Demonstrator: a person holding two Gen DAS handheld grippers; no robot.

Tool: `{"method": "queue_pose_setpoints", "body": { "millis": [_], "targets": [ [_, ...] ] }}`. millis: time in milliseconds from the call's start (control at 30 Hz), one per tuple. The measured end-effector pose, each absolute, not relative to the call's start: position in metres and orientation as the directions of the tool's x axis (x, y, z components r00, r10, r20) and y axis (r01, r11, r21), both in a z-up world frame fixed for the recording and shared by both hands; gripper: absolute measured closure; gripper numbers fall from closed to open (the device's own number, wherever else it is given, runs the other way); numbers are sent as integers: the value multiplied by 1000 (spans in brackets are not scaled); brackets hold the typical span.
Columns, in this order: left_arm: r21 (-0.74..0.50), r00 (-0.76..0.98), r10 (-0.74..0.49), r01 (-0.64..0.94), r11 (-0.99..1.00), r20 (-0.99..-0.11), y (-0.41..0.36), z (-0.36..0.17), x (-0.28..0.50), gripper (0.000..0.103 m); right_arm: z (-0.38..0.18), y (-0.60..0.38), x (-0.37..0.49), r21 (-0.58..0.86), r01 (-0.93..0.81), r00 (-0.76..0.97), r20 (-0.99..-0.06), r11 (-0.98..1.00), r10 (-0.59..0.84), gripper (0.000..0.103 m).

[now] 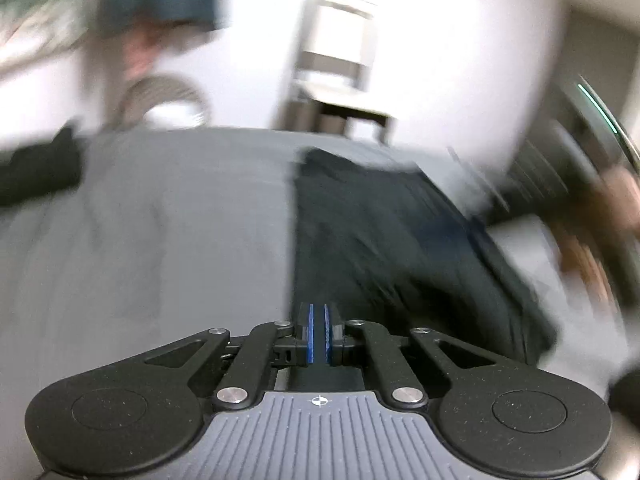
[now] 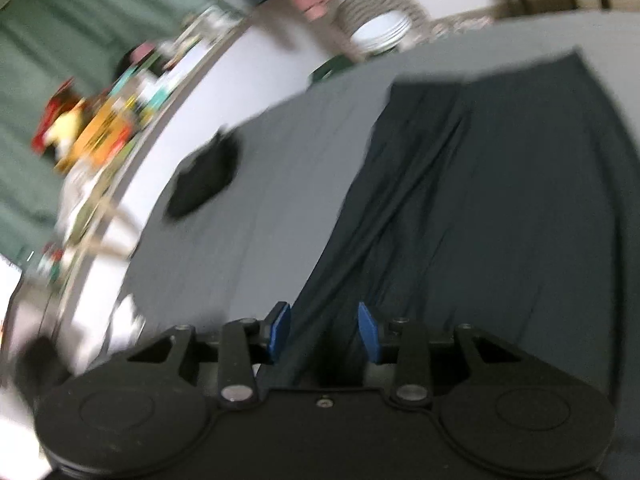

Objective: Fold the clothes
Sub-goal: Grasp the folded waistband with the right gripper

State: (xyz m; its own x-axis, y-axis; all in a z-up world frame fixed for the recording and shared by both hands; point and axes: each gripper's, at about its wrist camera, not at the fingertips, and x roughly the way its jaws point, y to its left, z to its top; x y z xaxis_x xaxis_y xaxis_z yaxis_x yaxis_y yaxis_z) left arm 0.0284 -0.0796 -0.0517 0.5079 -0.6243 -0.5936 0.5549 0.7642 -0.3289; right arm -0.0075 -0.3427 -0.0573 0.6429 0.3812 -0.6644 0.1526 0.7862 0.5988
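Observation:
A dark navy garment (image 1: 380, 240) lies spread on a grey sheet (image 1: 160, 220), creased along its length. In the left wrist view my left gripper (image 1: 318, 332) is shut, its blue pads pressed together on the garment's near left edge. In the right wrist view the same dark garment (image 2: 500, 200) covers the right half of the grey sheet (image 2: 280, 160). My right gripper (image 2: 324, 332) is open, and a bunched fold of the cloth runs between its blue fingertips (image 2: 280, 326). Both views are blurred by motion.
A small black item (image 2: 204, 180) lies on the sheet, also the black item (image 1: 36, 172) at far left. A round woven basket (image 2: 380, 24), a shelf of colourful things (image 2: 100, 120), a green curtain (image 2: 48, 40) and a chair (image 1: 336, 60) stand beyond. A hand (image 1: 624, 196) shows at right.

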Motion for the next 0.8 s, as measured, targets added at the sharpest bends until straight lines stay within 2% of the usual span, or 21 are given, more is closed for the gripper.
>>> {"method": "queue_pose_setpoints", "body": {
  "millis": [100, 200, 333, 467, 800],
  "targets": [
    [-503, 499, -655, 420, 756, -567, -54, -58, 50, 100, -73, -312, -33, 607, 118, 638, -653, 786, 409, 66],
    [-590, 470, -695, 374, 715, -544, -46, -65, 57, 100, -80, -294, -40, 567, 97, 661, -651, 818, 373, 66],
    [-551, 468, -687, 411, 727, -557, -56, -66, 55, 100, -89, -284, -42, 516, 82, 688, -648, 853, 326, 72],
    [-592, 424, -713, 398, 701, -559, -61, -74, 62, 100, -98, -286, -50, 533, 90, 703, -633, 841, 326, 77],
    [-616, 385, -736, 402, 677, -557, -66, -80, 64, 100, -120, -311, -56, 711, 165, 711, -566, 683, 417, 79]
  ]
}}
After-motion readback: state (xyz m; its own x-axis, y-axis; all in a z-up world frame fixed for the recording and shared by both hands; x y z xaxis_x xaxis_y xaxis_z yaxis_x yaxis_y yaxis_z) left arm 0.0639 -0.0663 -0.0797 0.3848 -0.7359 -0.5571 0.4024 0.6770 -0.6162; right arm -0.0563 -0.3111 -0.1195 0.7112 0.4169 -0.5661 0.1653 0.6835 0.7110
